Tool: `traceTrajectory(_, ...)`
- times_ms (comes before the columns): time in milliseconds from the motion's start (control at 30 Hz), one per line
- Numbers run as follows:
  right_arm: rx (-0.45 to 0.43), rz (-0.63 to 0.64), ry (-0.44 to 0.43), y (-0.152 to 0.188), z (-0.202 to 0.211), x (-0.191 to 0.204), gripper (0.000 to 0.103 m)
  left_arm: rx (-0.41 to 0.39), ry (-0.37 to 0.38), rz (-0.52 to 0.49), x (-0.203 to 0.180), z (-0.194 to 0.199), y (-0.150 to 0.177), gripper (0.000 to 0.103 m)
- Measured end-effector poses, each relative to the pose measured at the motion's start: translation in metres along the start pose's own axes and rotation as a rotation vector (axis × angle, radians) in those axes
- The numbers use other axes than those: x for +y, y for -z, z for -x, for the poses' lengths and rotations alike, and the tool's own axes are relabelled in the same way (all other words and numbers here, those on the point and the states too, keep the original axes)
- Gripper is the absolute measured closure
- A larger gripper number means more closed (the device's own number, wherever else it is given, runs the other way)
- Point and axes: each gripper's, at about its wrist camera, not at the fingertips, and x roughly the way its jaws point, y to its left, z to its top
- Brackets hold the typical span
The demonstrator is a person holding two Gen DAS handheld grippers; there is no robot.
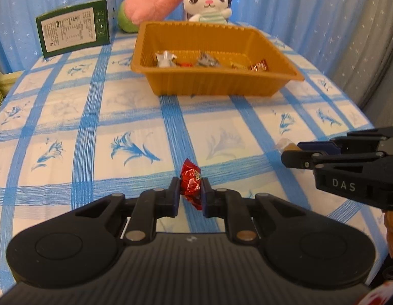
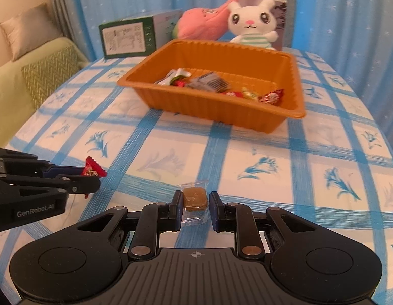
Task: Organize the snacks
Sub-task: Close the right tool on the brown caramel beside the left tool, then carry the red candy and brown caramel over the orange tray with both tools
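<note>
Left gripper [image 1: 191,193] is pinching a red candy [image 1: 191,186] between nearly closed fingers, near side of the tray [image 1: 222,86]. Right gripper [image 2: 195,209] is straddling a brown candy [image 2: 194,198] lying on the cloth [image 2: 272,190], fingers partly open, contact unclear. Wrapped snacks [image 2: 209,82] are lying inside the tray.

red candy [image 1: 191,187]: lower part hidden between left gripper [image 1: 191,193] fingers | clear-wrapped brown candy [image 1: 285,145]: mostly hidden behind right gripper [image 1: 301,152] tips | green box [image 1: 74,29] label print, far ahead-left: too small to read | tray [image 2: 222,111] sweets: partly behind near wall
</note>
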Motion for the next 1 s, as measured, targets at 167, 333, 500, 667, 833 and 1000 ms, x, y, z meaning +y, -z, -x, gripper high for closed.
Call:
traceTrajectory(167,-0.026,-0.027,0.025,-0.012,0.019,-0.007,0.081,-0.026,0.000,0.021,-0.005,0.016,-0.013,0.089)
traceTrajectory(333,-0.044,-0.048,0.044,-0.027,0.035,-0.013,0.081,-0.052,0.006,0.044,-0.008,0.030,-0.027,0.089)
traceTrajectory(500,-0.048,-0.069,0.056,-0.036,0.047,-0.017,0.081,-0.069,0.013,0.058,-0.011,0.042,-0.036,0.089)
traceTrajectory(667,-0.052,-0.085,0.066,-0.040,0.054,-0.020,0.081,-0.079,0.018,0.067,-0.012,0.050,-0.044,0.089)
traceTrajectory(833,-0.059,-0.090,0.071,-0.046,0.060,-0.023,0.081,-0.081,0.031,0.069,-0.013,0.053,-0.052,0.089)
traceTrajectory(1000,-0.072,-0.084,0.079,-0.054,0.064,-0.027,0.081,-0.082,0.048,0.058,-0.013,0.054,-0.065,0.089)
